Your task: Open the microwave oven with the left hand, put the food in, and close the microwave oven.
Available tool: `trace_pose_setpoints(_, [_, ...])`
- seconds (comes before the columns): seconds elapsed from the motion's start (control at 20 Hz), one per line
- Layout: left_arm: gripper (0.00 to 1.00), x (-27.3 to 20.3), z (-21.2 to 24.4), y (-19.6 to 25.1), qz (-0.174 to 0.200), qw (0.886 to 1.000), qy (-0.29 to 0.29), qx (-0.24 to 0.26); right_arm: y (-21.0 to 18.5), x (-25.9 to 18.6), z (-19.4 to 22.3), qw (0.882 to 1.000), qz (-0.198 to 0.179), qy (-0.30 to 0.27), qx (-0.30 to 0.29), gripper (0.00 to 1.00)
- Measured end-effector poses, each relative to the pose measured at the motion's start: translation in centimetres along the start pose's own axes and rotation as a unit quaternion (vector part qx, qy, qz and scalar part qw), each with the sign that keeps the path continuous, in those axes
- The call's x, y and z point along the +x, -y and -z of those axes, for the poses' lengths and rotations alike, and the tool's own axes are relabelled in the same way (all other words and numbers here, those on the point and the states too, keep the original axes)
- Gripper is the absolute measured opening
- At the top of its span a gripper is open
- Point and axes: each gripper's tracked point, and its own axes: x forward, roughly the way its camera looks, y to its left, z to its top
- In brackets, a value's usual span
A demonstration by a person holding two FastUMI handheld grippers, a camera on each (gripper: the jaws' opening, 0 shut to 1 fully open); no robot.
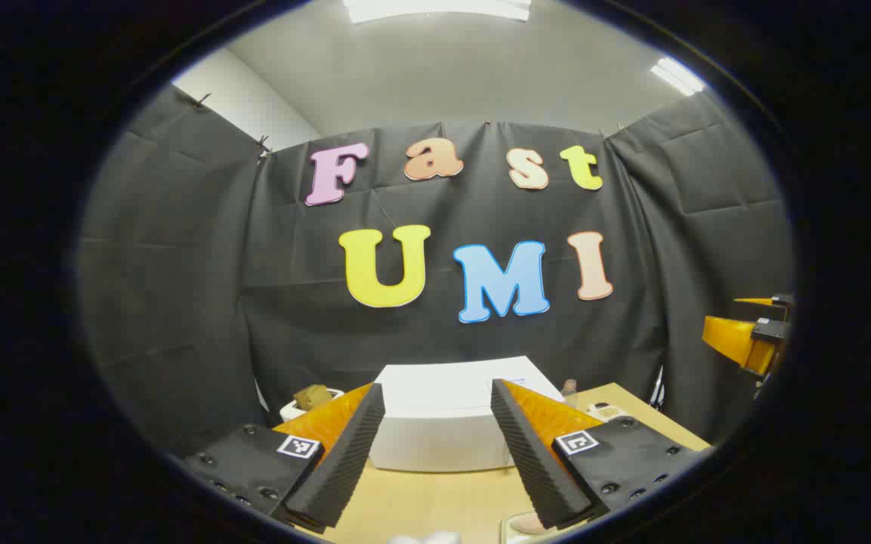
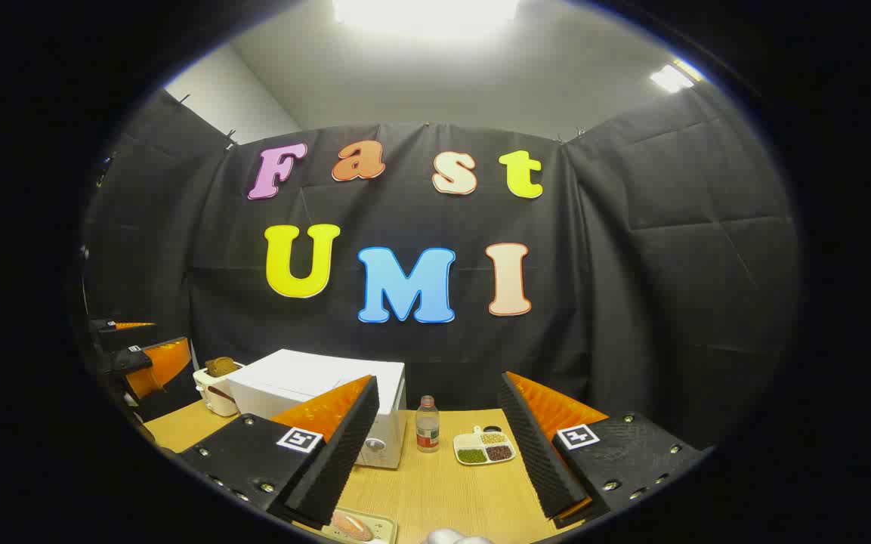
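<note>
The white microwave [image 1: 443, 427] stands shut on the wooden table [image 1: 435, 499], straight ahead of my left gripper [image 1: 437, 389], which is open and holds nothing. In the right gripper view the microwave [image 2: 307, 389] is at the left, with its knobs facing the table's middle. My right gripper [image 2: 439, 381] is also open, with nothing between its fingers. A pale tray of reddish food [image 2: 353, 526] lies on the table just below the right gripper's left finger. The same food tray [image 1: 529, 523] sits at the bottom edge by the left gripper's right finger.
A white toaster with bread [image 2: 214, 381] stands left of the microwave. A small bottle [image 2: 427, 425] and a divided dish of beans [image 2: 484, 447] sit to its right. The other gripper [image 1: 752, 332] hangs at the far right of the left gripper view.
</note>
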Motion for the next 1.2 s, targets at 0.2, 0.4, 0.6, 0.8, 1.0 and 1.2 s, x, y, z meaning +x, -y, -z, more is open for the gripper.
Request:
trace_pose_setpoints(0.2, [0.99,0.1,0.5,-0.2,-0.005,1.0,-0.003,0.001,0.1,0.1,0.2,1.0,0.004,-0.002,-0.007,0.97])
trace_pose_setpoints(0.4, [0.99,0.0,0.5,-0.3,-0.004,1.0,-0.002,-0.001,0.2,0.0,0.0,1.0,0.005,0.0,-0.004,0.97])
trace_pose_setpoints(0.6, [0.99,-0.2,0.6,-0.2,-0.004,1.0,-0.001,0.001,0.0,-0.1,0.1,1.0,0.003,0.0,-0.006,0.97])
trace_pose_setpoints(0.8, [0.99,-0.2,0.7,-0.2,-0.006,1.0,0.001,0.005,0.0,-0.1,0.3,1.0,0.004,-0.001,-0.005,0.97])
trace_pose_setpoints(1.0, [0.99,-0.1,2.2,-0.4,-0.011,1.0,0.0,0.001,0.1,-0.1,0.5,1.0,0.005,-0.007,-0.004,0.97])
trace_pose_setpoints(1.2, [0.99,0.4,5.1,0.5,-0.004,1.0,-0.01,-0.004,0.8,0.2,0.2,1.0,0.012,-0.007,-0.011,0.96])
